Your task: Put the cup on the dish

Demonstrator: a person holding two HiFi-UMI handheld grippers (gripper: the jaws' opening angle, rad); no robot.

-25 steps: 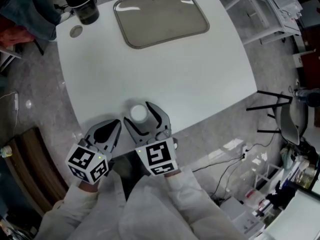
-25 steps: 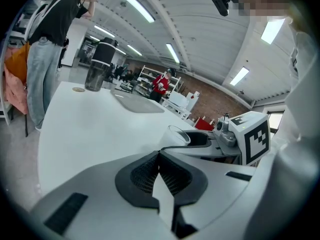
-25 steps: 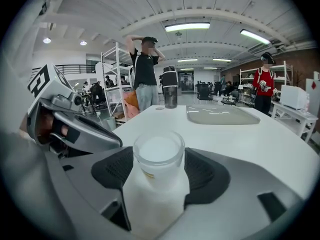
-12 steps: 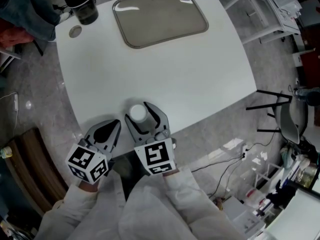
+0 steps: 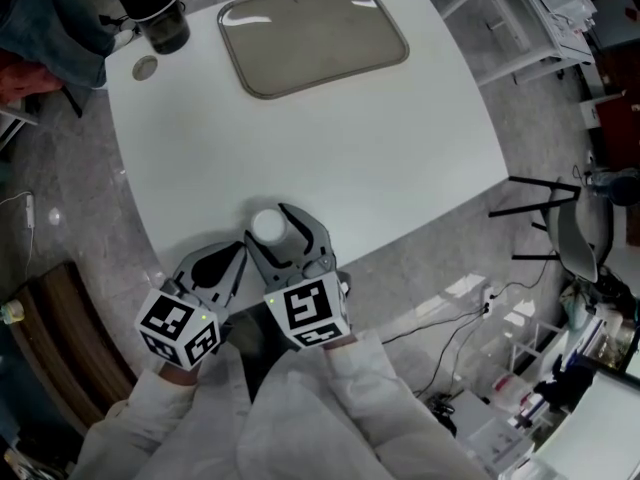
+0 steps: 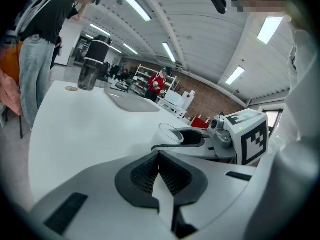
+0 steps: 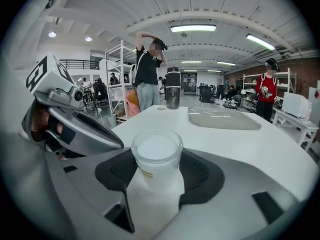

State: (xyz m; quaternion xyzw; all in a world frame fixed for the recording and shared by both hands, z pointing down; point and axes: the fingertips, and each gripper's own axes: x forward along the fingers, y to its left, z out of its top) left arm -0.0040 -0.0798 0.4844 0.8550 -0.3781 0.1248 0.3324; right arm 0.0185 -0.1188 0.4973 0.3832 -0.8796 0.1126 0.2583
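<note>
**Cup gripped, lift to come**

Nearest: holds the pale cup [image 7: 156, 156] in the right claw [image 5: 272, 230], having just been closing the jaws onto it, pads set against both sides at a fairly wide spread. Keeps it upright at the near edge of the tabletop [image 5: 380, 158], seemingly not yet lifted. Just beside that claw, on its left: parks the left claw [image 6: 159, 153], jaws together on nothing.

Step in hand, by judgement: securing the grasp, the opening part of the task. Next calls for a straight lift clear of the tabletop, then a long carry forward and slightly to the claw's right. Last, a level set-down inside the dish [image 5: 313, 36], well ahead across bare surface. Worth keeping the squeeze steady and the cup upright; looks light and smooth-sided, so likely to slip if tilted.

Far ahead and to the claw's left, at the far corner: a dark jar [image 5: 160, 13] and a small round disc [image 5: 146, 66], well apart from the likely path.

- **Head view:** gives the whole layout, cup to dish, but only the cup's top.
- **Right gripper view:** adds the cup's wall and rim between the pads, plus a person [image 7: 148, 71] standing beyond the far edge.
- **Left gripper view:** adds the closed pads and the cup's rim seen sideways inside the neighbouring claw.
</note>
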